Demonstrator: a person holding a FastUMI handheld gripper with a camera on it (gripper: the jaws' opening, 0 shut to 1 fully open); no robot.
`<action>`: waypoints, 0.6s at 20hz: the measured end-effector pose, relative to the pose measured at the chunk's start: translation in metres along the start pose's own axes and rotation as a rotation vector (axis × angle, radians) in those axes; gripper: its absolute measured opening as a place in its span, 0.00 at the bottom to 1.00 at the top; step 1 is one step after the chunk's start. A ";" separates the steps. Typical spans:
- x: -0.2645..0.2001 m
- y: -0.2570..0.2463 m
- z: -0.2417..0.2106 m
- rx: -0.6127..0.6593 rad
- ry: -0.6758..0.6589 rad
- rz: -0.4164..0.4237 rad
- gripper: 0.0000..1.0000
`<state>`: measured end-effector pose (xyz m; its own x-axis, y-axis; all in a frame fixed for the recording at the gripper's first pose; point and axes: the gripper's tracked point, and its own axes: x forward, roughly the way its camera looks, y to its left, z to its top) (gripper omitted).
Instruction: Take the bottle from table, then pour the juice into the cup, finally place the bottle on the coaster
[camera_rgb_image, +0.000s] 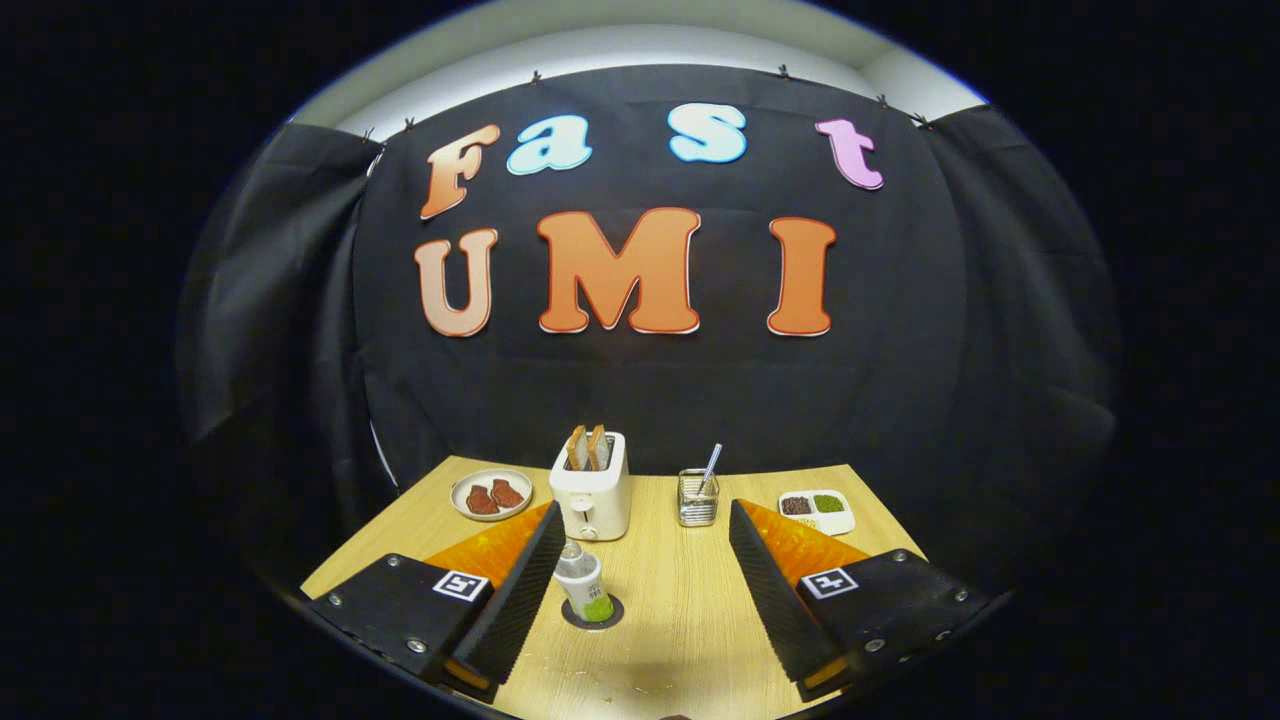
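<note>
A small bottle (583, 587) with a green label and pale cap stands upright on a dark round coaster (596, 615) on the wooden table (680, 620). It sits between my fingers, close beside the left one, not touching the right. A clear glass cup (697, 498) with a striped straw in it stands beyond the fingertips, to the right of the toaster. My gripper (645, 530) is open, its fingers wide apart and pressing on nothing.
A white toaster (592, 492) with two bread slices stands just beyond the bottle. A plate (491, 495) with two brown pieces lies at the back left. A white divided dish (818, 510) of grains sits at the back right. The black cloth wall rises behind the table.
</note>
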<state>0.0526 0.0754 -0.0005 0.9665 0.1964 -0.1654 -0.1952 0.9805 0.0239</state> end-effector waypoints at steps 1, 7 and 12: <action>-0.005 0.001 0.007 0.009 -0.012 0.005 0.98; -0.019 0.000 0.036 -0.029 -0.058 -0.008 0.97; -0.021 0.013 0.035 -0.028 -0.058 0.024 0.98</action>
